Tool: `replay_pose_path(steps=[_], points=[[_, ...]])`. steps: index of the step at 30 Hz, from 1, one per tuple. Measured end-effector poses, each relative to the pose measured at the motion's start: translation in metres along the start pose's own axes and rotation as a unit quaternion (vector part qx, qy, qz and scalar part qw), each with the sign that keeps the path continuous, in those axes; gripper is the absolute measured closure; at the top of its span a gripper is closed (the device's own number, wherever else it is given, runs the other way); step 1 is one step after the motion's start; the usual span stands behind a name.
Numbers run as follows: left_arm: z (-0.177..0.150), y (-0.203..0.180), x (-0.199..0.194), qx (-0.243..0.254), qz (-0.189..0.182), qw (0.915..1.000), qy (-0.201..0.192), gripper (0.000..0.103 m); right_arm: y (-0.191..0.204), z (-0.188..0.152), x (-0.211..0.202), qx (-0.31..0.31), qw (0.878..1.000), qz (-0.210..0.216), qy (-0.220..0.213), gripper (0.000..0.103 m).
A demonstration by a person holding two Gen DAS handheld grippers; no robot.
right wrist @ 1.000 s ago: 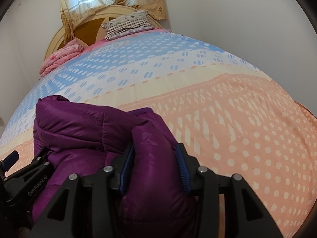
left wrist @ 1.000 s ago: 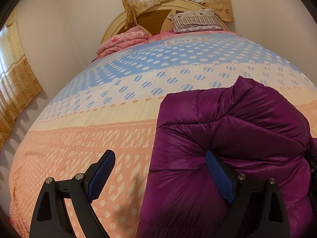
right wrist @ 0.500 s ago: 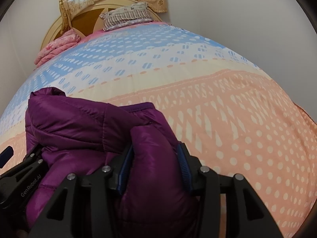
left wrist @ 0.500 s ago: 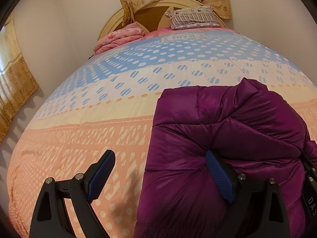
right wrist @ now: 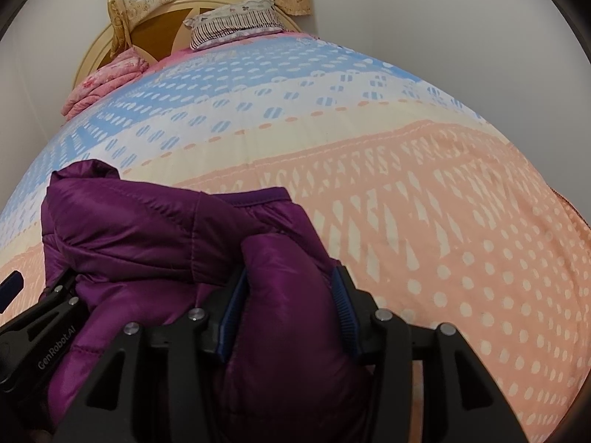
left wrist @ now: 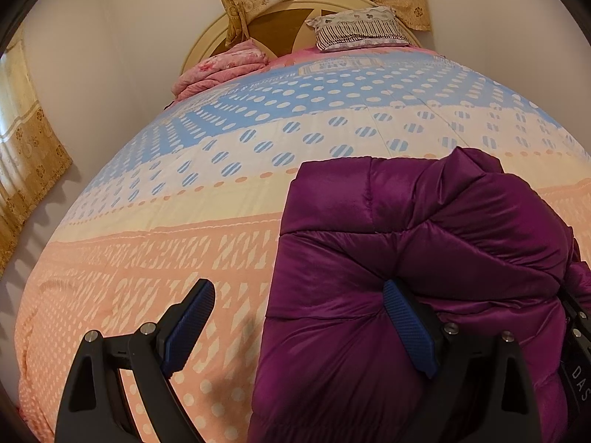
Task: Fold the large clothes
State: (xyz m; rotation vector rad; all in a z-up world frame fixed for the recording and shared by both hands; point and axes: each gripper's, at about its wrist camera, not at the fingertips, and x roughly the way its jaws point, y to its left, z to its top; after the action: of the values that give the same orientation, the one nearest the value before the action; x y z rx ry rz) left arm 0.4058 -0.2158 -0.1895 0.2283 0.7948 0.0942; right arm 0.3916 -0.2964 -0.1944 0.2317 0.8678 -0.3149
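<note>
A puffy purple jacket (left wrist: 424,229) lies bunched in a thick folded heap on the bed. My left gripper (left wrist: 297,288) stands wide open at the heap's left edge. Its right finger (left wrist: 406,325) presses into the padding and its left finger (left wrist: 192,317) hovers over the quilt. In the right wrist view the jacket (right wrist: 147,229) fills the lower left. My right gripper (right wrist: 290,275) is shut on a fat rounded fold of it, blue pads on both sides. The left gripper's body (right wrist: 37,317) shows at the left edge.
A patterned quilt (left wrist: 184,221) in peach, cream and blue covers the whole bed. At the head lie a striped pillow (left wrist: 358,29) and a folded pink blanket (left wrist: 221,70) against a round headboard. Gold curtains (left wrist: 29,155) hang left; a wall (right wrist: 480,37) stands close on the right.
My right gripper has tipped slightly with the jacket fold still between its pads. The left gripper and the heap have stayed where they were.
</note>
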Motion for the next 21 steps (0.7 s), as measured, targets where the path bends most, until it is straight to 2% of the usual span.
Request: replay_pose_path(steps=[14, 21], points=[[-0.0009, -0.0037, 0.0008, 0.002, 0.007, 1.0000, -0.001, 0.010, -0.0013, 0.0018, 0.0037, -0.001, 1.000, -0.001, 0.000, 0.052], [-0.0005, -0.0021, 0.0018, -0.005, -0.001, 1.0000, 0.003, 0.009, -0.0045, 0.0025, 0.0056, 0.006, 1.000, 0.003, 0.001, 0.050]])
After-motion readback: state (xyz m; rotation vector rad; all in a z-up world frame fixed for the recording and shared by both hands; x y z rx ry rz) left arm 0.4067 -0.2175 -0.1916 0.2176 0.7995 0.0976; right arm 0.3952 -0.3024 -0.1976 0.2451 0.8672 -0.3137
